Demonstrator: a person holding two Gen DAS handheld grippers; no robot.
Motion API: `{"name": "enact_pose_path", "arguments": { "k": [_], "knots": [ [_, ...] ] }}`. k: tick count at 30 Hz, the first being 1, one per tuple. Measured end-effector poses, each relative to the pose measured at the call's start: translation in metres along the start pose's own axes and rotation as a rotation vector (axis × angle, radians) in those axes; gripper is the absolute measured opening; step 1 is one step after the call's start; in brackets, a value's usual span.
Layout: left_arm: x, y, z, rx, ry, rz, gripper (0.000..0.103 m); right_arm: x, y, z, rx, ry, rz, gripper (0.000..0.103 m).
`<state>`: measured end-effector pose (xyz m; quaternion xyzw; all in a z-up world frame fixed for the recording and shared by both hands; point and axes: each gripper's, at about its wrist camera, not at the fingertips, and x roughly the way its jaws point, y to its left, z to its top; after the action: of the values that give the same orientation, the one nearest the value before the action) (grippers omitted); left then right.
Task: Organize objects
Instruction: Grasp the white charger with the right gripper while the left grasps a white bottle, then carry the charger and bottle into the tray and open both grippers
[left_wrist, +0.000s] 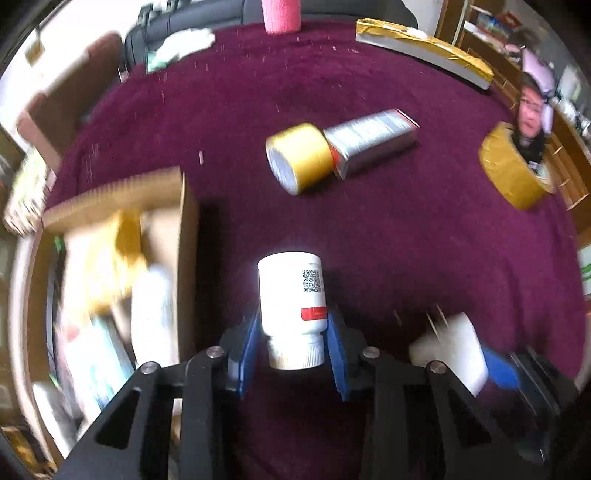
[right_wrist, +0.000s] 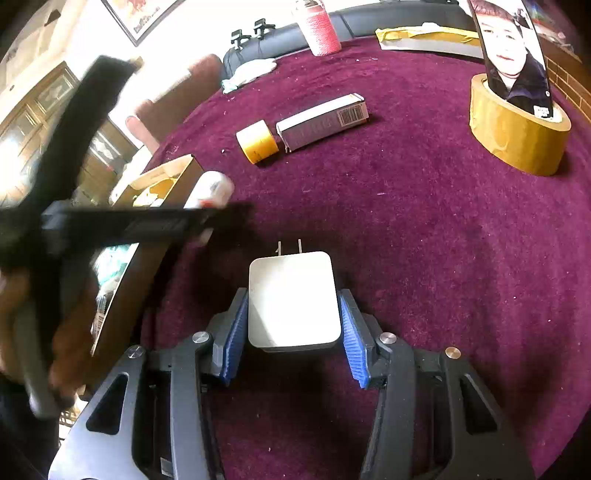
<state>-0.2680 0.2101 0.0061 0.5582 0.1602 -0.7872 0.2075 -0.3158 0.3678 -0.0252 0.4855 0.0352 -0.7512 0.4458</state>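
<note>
My left gripper (left_wrist: 293, 332) is shut on a white pill bottle (left_wrist: 291, 302), held above the purple cloth just right of an open cardboard box (left_wrist: 184, 221) with several items inside. My right gripper (right_wrist: 291, 325) is shut on a white plug charger (right_wrist: 293, 302), prongs pointing forward. The charger also shows in the left wrist view (left_wrist: 454, 350) at lower right. In the right wrist view the bottle (right_wrist: 212, 188) and the left gripper's black body (right_wrist: 147, 225) hang by the box (right_wrist: 162, 177). A small yellow tape roll (left_wrist: 299, 157) and a silver carton (left_wrist: 373, 142) lie further back.
A large brown tape roll (right_wrist: 517, 136) holds a propped phone (right_wrist: 513, 59) at the right. A pink cylinder (right_wrist: 321, 33), white gloves (right_wrist: 255, 70) and a taped flat package (left_wrist: 424, 48) sit at the far edge of the purple table (right_wrist: 424, 240).
</note>
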Motion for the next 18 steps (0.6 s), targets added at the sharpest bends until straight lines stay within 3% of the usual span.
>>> {"name": "enact_pose_path", "arguments": {
  "k": [4,7,11,14,18],
  "knots": [
    [-0.035,0.001,-0.037,-0.025,-0.044,-0.067,0.034,-0.002,0.0,-0.003,-0.011,-0.004,-0.006,0.047],
    [-0.061,0.006,-0.062,-0.039,-0.074,-0.173,0.034,-0.004,-0.001,-0.004,0.009,0.0,0.015,0.046],
    [-0.08,0.009,-0.077,-0.015,-0.107,-0.167,0.034,-0.011,0.002,-0.006,0.034,-0.004,0.069,0.045],
    [-0.079,0.014,-0.077,-0.006,-0.117,-0.17,0.034,-0.01,0.013,-0.008,-0.001,0.008,-0.008,0.045],
    [-0.079,0.017,-0.076,-0.01,-0.119,-0.201,0.034,-0.01,0.017,-0.011,0.006,0.014,-0.037,0.045]
  ]
}}
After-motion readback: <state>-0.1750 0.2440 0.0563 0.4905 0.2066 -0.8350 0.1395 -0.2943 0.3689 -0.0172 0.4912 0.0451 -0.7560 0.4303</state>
